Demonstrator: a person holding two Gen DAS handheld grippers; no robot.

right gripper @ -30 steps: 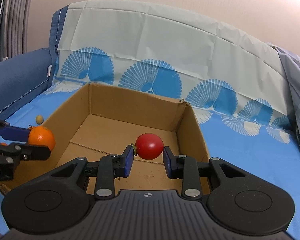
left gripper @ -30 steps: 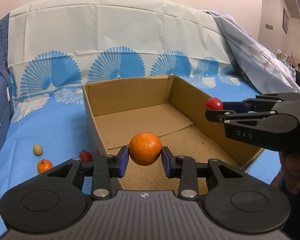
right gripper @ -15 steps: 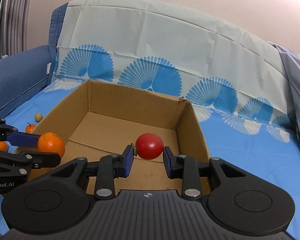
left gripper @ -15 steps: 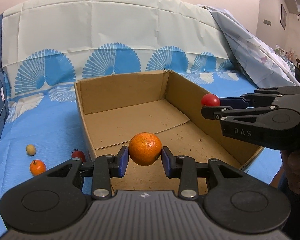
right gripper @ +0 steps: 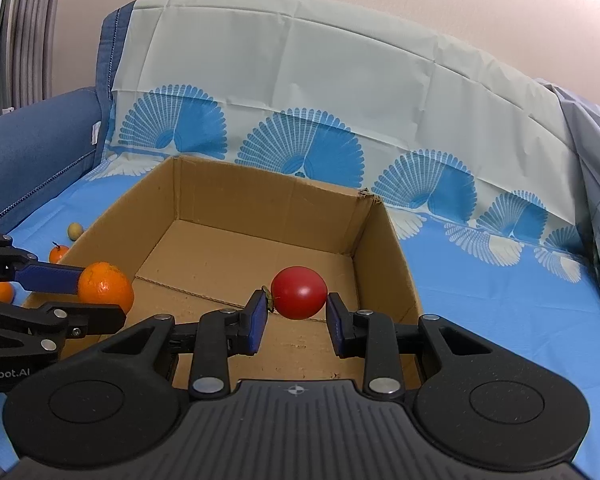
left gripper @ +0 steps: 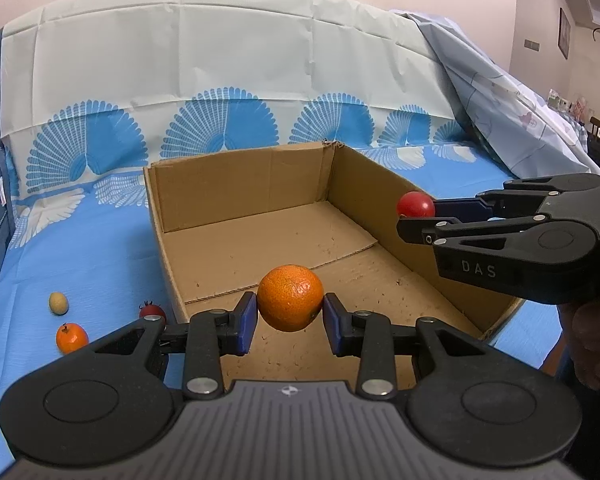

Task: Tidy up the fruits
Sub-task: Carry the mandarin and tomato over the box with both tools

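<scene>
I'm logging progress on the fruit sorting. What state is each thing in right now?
Left gripper: shut on the orange, above the box.
Right gripper: shut on the red tomato, above the box.
Cardboard box: open, nothing in it.
Small orange fruit, dark red fruit, pale round fruit: lying on the blue cloth, outside the box.

The right gripper (left gripper: 417,216) bears "DAS" on its side; the left gripper (right gripper: 104,294) reads "Robot.AI" on its body.

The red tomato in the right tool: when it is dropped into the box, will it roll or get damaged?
The red tomato is round, so it would probably roll on the flat floor of the cardboard box. Its shiny skin looks thin, so a high drop may bruise it.
</scene>
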